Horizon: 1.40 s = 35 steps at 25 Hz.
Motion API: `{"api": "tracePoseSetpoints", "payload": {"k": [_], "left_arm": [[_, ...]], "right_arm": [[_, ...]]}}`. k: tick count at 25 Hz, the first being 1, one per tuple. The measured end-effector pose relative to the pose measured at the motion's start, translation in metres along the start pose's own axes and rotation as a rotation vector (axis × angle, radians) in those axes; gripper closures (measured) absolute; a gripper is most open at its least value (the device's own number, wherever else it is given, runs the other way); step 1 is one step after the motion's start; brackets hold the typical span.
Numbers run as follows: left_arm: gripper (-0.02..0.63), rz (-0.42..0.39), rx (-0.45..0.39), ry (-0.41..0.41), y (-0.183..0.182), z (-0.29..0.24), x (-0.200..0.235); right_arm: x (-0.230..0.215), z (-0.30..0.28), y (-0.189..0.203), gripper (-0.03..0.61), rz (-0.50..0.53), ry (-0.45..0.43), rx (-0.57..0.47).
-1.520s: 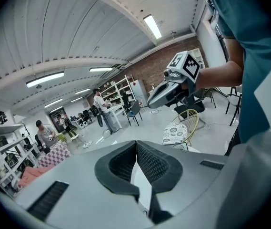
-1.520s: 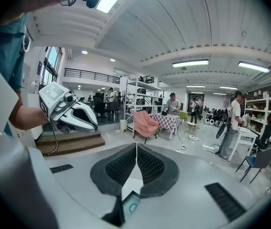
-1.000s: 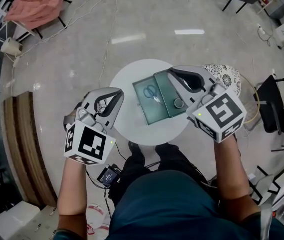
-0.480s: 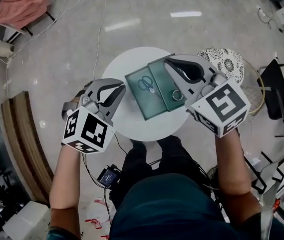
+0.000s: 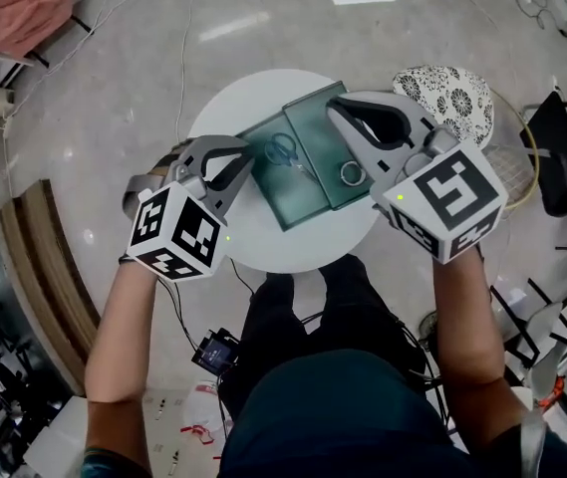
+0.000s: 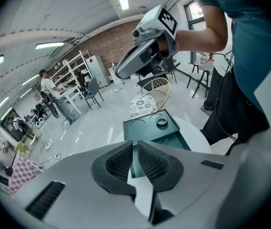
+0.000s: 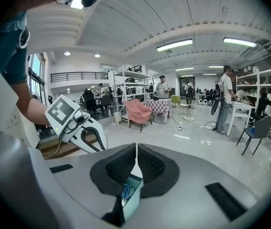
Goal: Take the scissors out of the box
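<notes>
My left gripper [image 5: 233, 165] hangs over the left side of the round white table [image 5: 263, 242], its jaws pressed together with nothing between them. Just beside it, the scissors [image 5: 283, 150] lie flat inside the open teal box [image 5: 298, 212]. I judge them light and stiff, with slippery blades, so I'd pinch the blue handle loops. My right gripper [image 5: 345, 110] hovers over the box's right half, jaws likewise together and empty

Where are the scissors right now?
In the head view, the scissors lie inside the open green box on the round white table, in the box's left half, just right of the left gripper.
</notes>
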<state>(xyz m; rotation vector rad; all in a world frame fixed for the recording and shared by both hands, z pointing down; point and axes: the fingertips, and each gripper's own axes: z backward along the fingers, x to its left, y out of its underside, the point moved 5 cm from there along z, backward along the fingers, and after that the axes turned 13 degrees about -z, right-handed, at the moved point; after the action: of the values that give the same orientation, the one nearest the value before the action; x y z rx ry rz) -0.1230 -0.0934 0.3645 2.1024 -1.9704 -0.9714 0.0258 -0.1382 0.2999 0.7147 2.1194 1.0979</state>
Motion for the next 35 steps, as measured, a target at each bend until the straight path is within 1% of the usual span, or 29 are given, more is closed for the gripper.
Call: {"api": "tracePoseSetpoints", "payload": {"k": [5,10,12,18,25,31,35], "left_arm": [[0.586,-0.044,0.045,0.077,0.015,-0.041,-0.007],[0.529,-0.086,0.092,0.146,0.029,-0.076,-0.016],[0.518,-0.114,0.106,0.166,0.034,-0.090,-0.017],[0.483,-0.243,0.153,0.239,0.048,-0.134,-0.027],[0.483,-0.386,0.218,0.327,0.063,-0.176,-0.049],[0.483,-0.510,0.261,0.378,0.074,-0.207,-0.056],[0.485,-0.599,0.290,0.429,0.081,-0.219,-0.060]], "right_arm": [[-0.025,-0.007,0.019,0.540,-0.027,0.014,0.003],[-0.042,-0.008,0.041,0.540,-0.067,0.028,0.011],[-0.049,-0.009,0.049,0.540,-0.082,0.034,0.016],[-0.069,-0.012,0.073,0.540,-0.126,0.052,0.025],[-0.084,-0.008,0.097,0.540,-0.162,0.070,0.024],[-0.098,-0.005,0.113,0.540,-0.187,0.085,0.027],[-0.102,-0.006,0.117,0.540,-0.205,0.092,0.029]]}}
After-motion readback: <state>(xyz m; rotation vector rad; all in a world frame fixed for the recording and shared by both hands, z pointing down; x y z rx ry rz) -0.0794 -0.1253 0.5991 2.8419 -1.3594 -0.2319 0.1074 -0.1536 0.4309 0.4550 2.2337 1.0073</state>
